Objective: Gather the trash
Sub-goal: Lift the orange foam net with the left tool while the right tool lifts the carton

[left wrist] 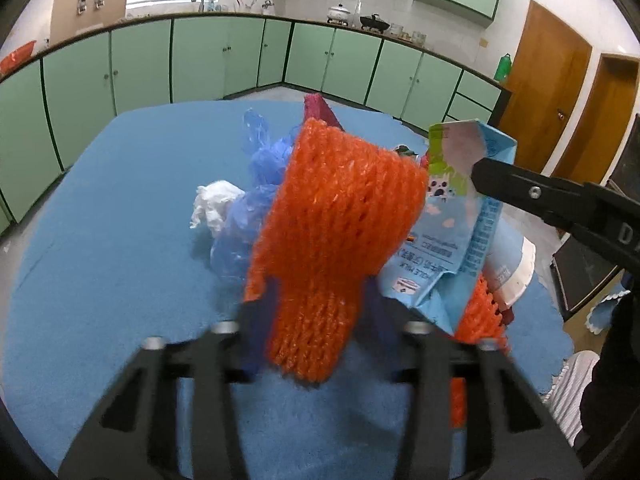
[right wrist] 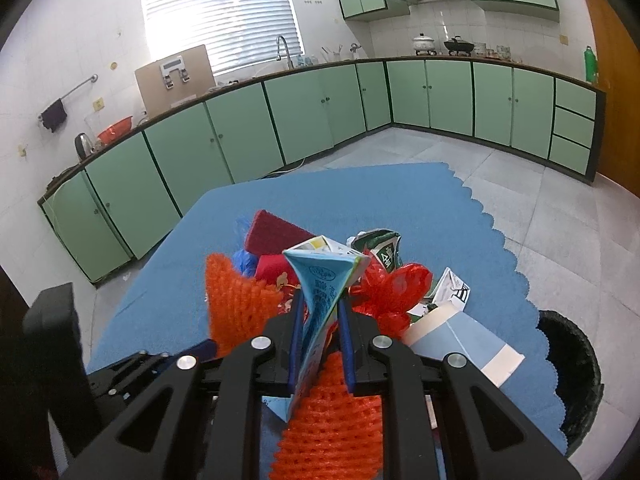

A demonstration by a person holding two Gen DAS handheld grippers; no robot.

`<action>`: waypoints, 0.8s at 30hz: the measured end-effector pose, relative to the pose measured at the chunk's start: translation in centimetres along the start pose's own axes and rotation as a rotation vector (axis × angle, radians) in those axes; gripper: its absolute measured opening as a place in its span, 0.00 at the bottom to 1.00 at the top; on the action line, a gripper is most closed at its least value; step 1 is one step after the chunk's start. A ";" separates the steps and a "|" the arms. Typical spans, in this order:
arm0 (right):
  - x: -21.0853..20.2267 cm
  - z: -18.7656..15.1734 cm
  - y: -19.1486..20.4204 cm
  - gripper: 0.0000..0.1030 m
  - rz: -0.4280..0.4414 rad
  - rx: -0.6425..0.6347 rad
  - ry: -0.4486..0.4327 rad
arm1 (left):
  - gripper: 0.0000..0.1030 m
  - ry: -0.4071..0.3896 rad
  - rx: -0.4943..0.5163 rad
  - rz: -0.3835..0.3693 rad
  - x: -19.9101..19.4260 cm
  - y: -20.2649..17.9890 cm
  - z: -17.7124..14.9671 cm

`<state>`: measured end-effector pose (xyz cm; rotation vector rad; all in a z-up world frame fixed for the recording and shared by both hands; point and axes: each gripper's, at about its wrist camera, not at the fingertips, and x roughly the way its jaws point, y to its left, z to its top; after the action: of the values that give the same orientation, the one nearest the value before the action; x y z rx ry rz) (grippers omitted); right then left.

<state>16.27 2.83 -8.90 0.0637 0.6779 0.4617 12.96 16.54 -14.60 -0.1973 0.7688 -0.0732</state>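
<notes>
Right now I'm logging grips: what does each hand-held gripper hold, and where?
Left hand-held gripper: orange foam net, by its lower end. Right hand-held gripper: blue milk carton, pinched mid-body.

Green cabinets [right wrist: 304, 120] along 12 o'clock; window blind [right wrist: 220, 12] at 11; wooden door [left wrist: 548, 92] at 2; faucet [right wrist: 283, 50] below blind.

Light-blue milk carton [left wrist: 456, 236], 3 o'clock of frame centre: "WHOLE MILK" partly readable, seen upside down; other print too small. Black finger [left wrist: 560, 204] at 3 o'clock: letter "D". Green wrapper [right wrist: 384, 250]: characters unreadable.
</notes>
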 end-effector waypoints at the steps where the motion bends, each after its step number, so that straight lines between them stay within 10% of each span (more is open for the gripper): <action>1: -0.1 0.0 0.0 0.16 0.001 0.001 -0.002 | 0.14 0.003 -0.002 -0.008 0.0 0.1 0.0; 4: -0.4 0.3 -0.1 0.16 0.007 0.000 -0.012 | 0.00 -0.020 0.005 -0.008 -0.9 0.1 -0.1; 19: -3.9 1.6 -0.2 0.15 0.068 -0.024 -0.108 | 0.00 -0.117 -0.010 -0.017 -5.9 -1.0 1.3; 21: -3.9 1.5 -0.4 0.15 0.058 -0.026 -0.105 | 0.04 -0.092 -0.030 -0.014 -4.9 -0.8 1.2; 24: -3.9 1.3 -1.1 0.15 0.047 -0.015 -0.097 | 0.39 -0.071 -0.038 -0.009 -3.7 -0.7 1.1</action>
<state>14.82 0.31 -5.79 0.0870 0.5789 0.5055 11.08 16.52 -11.23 -0.2380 0.6989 -0.0601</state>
